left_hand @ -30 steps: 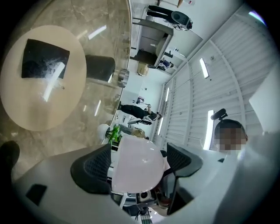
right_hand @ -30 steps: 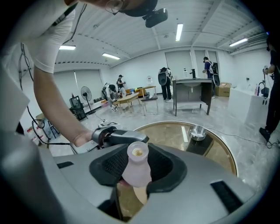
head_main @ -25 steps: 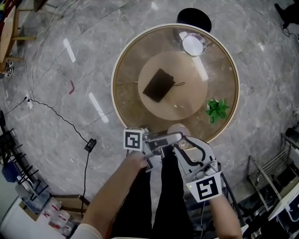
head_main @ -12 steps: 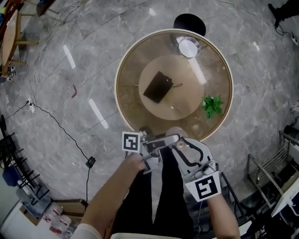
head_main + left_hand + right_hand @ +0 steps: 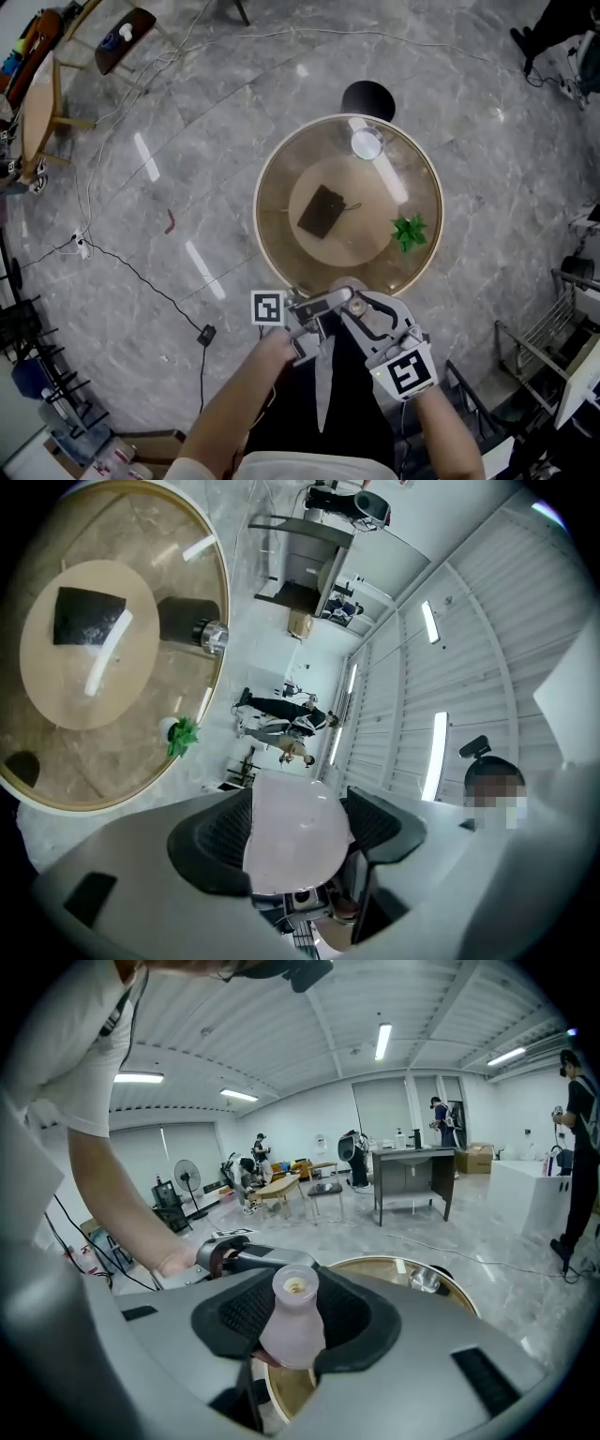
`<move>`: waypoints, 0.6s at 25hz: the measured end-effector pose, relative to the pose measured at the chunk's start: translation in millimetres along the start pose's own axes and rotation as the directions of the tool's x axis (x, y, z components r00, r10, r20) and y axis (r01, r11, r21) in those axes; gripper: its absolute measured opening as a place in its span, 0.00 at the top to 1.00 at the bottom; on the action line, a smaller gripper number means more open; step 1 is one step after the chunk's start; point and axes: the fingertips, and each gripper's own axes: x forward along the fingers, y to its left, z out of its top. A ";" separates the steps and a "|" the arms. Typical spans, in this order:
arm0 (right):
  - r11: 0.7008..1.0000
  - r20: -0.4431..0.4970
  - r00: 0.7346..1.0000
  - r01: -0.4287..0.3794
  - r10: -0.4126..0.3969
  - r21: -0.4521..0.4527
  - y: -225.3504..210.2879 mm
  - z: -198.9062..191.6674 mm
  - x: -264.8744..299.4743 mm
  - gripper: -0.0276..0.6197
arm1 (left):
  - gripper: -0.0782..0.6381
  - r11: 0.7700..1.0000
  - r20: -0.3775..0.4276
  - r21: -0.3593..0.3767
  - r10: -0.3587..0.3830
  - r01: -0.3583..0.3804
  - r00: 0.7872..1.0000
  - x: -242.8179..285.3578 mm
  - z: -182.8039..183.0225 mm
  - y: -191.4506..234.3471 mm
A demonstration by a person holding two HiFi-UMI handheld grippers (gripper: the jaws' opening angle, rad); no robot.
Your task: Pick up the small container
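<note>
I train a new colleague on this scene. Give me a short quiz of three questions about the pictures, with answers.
1. Choose: the right gripper holds A) a small container, B) a spoon, C) nothing.
2. True or false: the black pouch lies in the middle of the round table.
3. Fill in: in the head view, the green plant stands near the table's ___ edge.
Key: 1 A; 2 true; 3 right.

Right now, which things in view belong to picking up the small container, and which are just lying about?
In the job: small container, left claw, right claw.
Lying about: black pouch, green plant, metal bowl, round table.
</note>
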 end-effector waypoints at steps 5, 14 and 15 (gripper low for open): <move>1.000 0.018 1.000 0.009 -0.009 -0.009 10.7 40.3 -14.9 0.73 | 0.44 1.000 0.014 0.012 -0.024 0.024 1.000 2.4 -7.4 -45.2; 0.999 0.040 0.999 0.026 -0.028 0.043 50.1 117.4 -55.8 0.73 | 0.44 0.999 0.016 -0.005 -0.045 0.045 0.999 -3.7 -44.2 -130.9; 0.999 0.042 0.999 0.026 -0.028 0.043 53.7 125.7 -57.8 0.73 | 0.44 0.999 0.014 -0.008 -0.047 0.047 0.999 -4.8 -45.9 -140.1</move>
